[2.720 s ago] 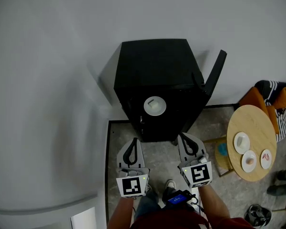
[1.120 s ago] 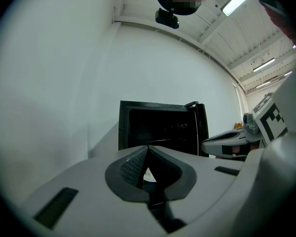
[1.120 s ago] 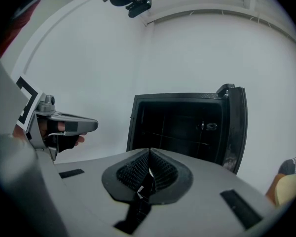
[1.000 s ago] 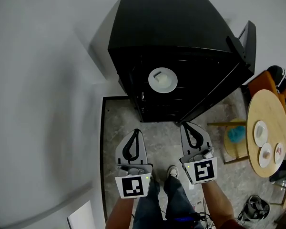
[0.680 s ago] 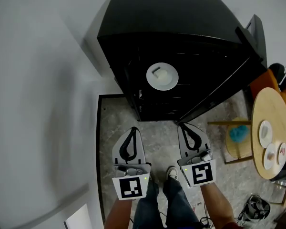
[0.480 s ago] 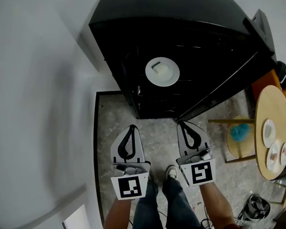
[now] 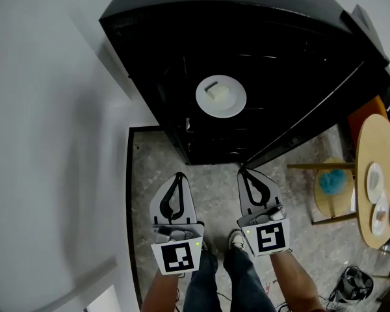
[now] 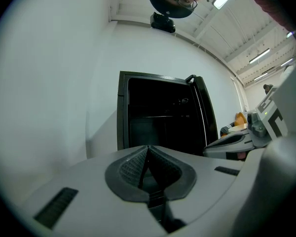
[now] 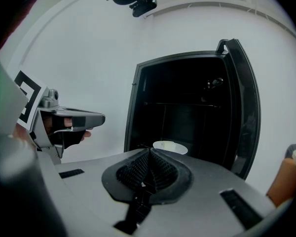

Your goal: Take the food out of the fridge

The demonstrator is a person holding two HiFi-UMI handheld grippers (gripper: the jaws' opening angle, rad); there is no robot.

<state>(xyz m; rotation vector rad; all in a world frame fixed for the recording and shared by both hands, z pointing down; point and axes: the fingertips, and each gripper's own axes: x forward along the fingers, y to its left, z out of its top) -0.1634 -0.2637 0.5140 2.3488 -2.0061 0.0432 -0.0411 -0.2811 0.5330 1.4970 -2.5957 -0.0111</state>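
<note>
A small black fridge point(image 7: 182, 25) stands open against the white wall, its door point(image 7: 325, 119) swung out to the right. Inside, on a wire shelf, sits a white plate point(image 7: 221, 96) with a pale piece of food point(image 7: 216, 90) on it; the same plate point(image 9: 170, 146) shows low in the right gripper view, just above the jaws. My left gripper point(image 7: 176, 175) and right gripper point(image 7: 245, 172) hover side by side over the floor in front of the fridge, both shut and empty, pointing at it. The left gripper view shows the dark fridge interior point(image 8: 163, 117).
A round wooden table point(image 7: 380, 181) with small white plates stands at the right. A small stool with a blue thing point(image 7: 331, 181) on it is beside the table. The stone floor point(image 7: 214, 181) lies between me and the fridge; my shoes show below.
Both grippers have sunk lower and my head has come closer, so the fridge fills more of the head view. The plate stays on its shelf. Both jaws stay shut.
</note>
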